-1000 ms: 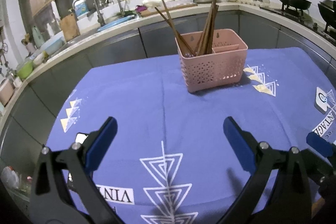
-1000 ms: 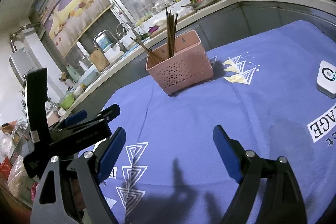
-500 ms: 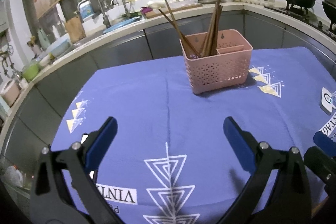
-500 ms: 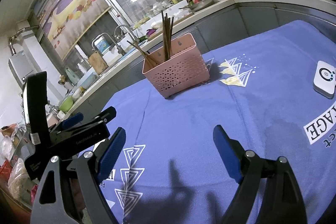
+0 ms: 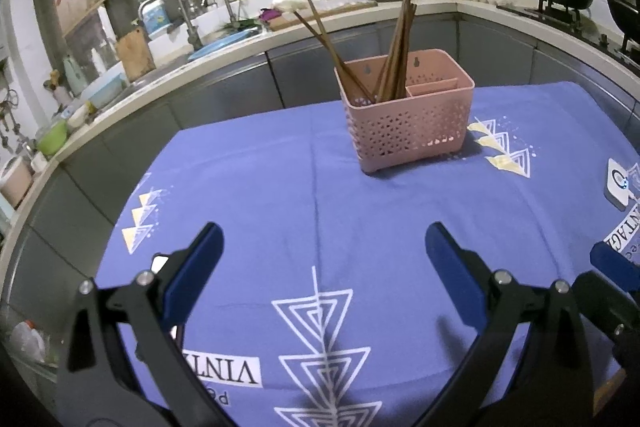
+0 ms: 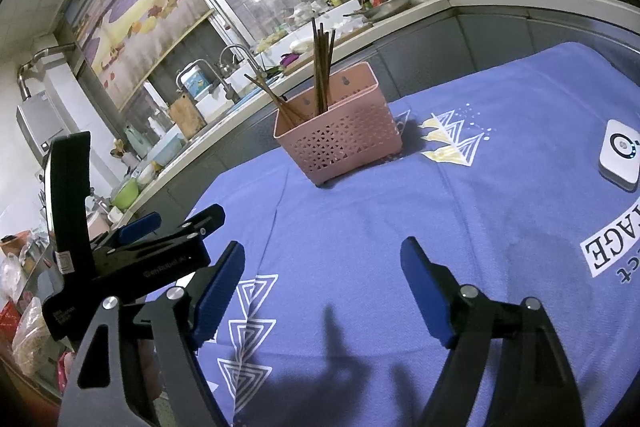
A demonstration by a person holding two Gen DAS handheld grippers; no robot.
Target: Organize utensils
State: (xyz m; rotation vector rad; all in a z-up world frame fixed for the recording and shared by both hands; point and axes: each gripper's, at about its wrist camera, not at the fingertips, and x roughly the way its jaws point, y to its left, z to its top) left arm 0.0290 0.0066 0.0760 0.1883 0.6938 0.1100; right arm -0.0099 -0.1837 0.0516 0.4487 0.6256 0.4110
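A blue tablecloth printed with white triangles is covering the table in front of a long kitchen counter, where a sink faucet and bottles are standing along the back wall. On the cloth toward the far side, a pink perforated utensil basket is sitting upright, and I am looking at it from both wrists. Brown wooden chopsticks are standing in its larger left compartment, most of them bunched nearly upright and a pair leaning out to the left; the small right compartment is showing nothing that I can make out. I am holding my left gripper low over the near edge of the cloth, its blue-padded fingers spread wide with nothing between them. I am holding my right gripper just beside it, fingers likewise spread apart and empty, well short of the basket. A small white device with a ringed button is lying on the cloth to the right.
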